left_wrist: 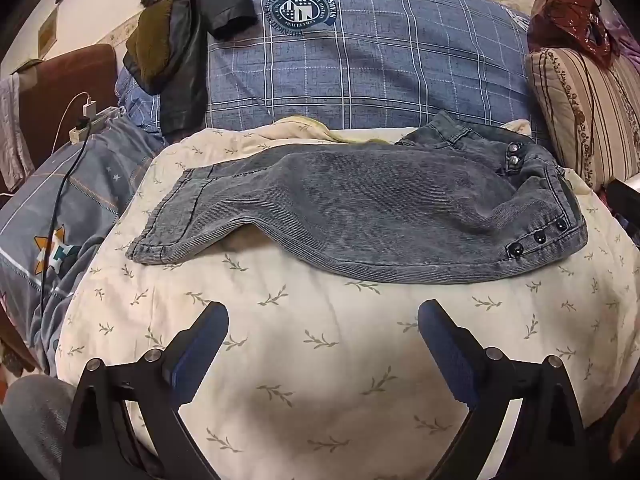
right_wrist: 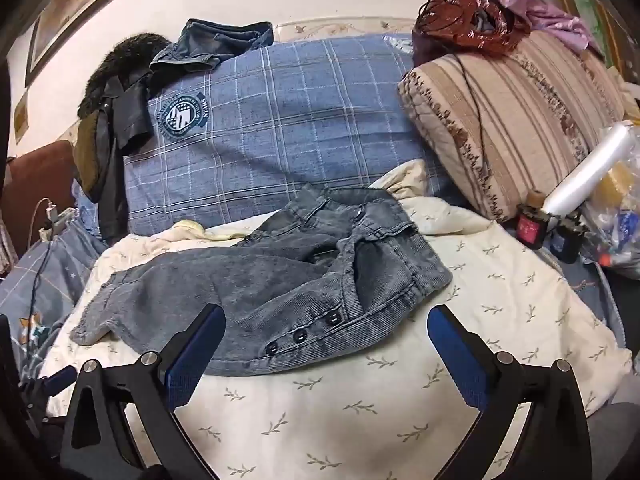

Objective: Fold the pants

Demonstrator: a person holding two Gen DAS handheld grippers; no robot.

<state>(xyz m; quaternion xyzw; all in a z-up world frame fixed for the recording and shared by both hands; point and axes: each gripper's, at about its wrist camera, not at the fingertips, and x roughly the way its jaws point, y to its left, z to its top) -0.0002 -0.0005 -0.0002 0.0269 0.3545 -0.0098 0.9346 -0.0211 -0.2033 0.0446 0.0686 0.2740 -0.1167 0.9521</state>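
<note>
Grey-blue corduroy pants (left_wrist: 360, 208) lie flat across a cream leaf-print quilt (left_wrist: 320, 360), legs folded onto each other, hems at the left and the waistband with dark snaps at the right. My left gripper (left_wrist: 323, 312) hovers open over bare quilt, short of the pants' near edge. In the right wrist view the same pants (right_wrist: 280, 288) lie ahead with the waistband toward the right. My right gripper (right_wrist: 326, 316) is open, its left finger (right_wrist: 196, 352) in front of the pants' near edge, touching nothing.
A blue plaid pillow (left_wrist: 360, 60) with dark clothes (left_wrist: 176, 48) draped on it stands behind the quilt. A striped cushion (right_wrist: 520, 120) sits at the right, with small bottles (right_wrist: 532, 224) and a plastic roll beside it. A charger cable (left_wrist: 64, 184) runs at the left.
</note>
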